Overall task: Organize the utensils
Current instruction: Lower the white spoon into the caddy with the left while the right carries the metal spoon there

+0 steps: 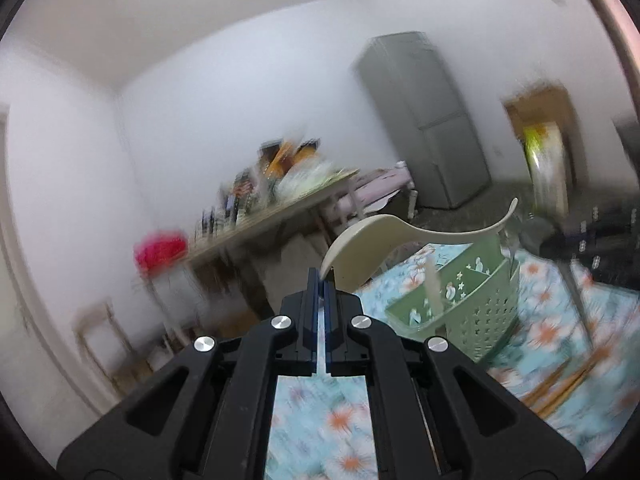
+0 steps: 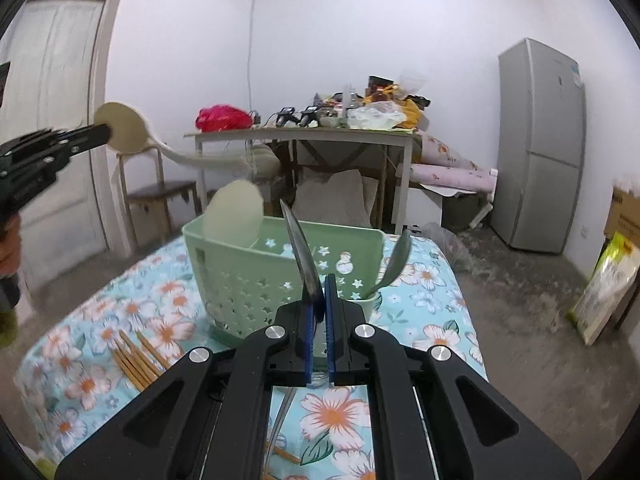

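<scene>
Utensils first: I see chopsticks (image 2: 136, 360) lying on the flowered cloth (image 2: 424, 276), left of the green basket (image 2: 248, 276). Inside the basket stands one cream spoon (image 2: 236, 212) at its left end, and a grey spoon (image 2: 394, 262) in the small cup at the right. My left gripper (image 2: 102, 133) is raised, nipping another cream spoon (image 2: 124, 128) by its bowl. My right gripper (image 2: 319, 292), before the basket, pinches a metal spoon (image 2: 300, 248), bowl pointing up.

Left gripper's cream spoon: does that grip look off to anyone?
Yes. The left gripper is shut on the rim of the cream spoon's bowl, not its handle, so the long handle hangs free, sweeping out toward the green basket. The right gripper pinches a metal spoon that stands tilted.
</scene>
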`<action>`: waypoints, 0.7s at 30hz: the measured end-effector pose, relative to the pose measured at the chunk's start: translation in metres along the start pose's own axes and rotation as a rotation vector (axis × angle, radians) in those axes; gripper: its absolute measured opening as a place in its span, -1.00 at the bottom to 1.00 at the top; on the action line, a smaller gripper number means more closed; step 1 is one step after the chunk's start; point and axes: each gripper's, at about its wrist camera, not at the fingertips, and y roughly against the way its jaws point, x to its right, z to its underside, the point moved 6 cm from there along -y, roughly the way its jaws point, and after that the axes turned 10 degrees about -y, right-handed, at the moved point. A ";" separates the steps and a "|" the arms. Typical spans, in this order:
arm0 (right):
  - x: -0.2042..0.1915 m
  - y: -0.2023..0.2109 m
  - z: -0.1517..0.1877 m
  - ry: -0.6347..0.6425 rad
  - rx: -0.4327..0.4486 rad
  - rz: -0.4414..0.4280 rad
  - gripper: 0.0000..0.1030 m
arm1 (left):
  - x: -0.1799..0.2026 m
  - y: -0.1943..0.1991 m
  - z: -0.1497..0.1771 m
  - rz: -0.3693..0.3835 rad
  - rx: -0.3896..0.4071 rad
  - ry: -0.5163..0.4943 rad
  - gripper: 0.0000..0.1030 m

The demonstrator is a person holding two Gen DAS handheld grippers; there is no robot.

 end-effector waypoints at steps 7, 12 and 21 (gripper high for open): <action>0.015 0.009 -0.002 -0.072 0.039 0.003 -0.90 | 0.057 -0.035 -0.044 0.022 0.050 -0.385 -0.98; 0.031 0.016 -0.003 -0.131 0.058 -0.004 -0.90 | 0.074 -0.051 -0.062 0.006 0.065 -0.535 -0.98; 0.046 0.022 0.000 -0.172 0.075 -0.006 -0.90 | 0.097 -0.076 -0.069 -0.030 0.053 -0.821 -0.98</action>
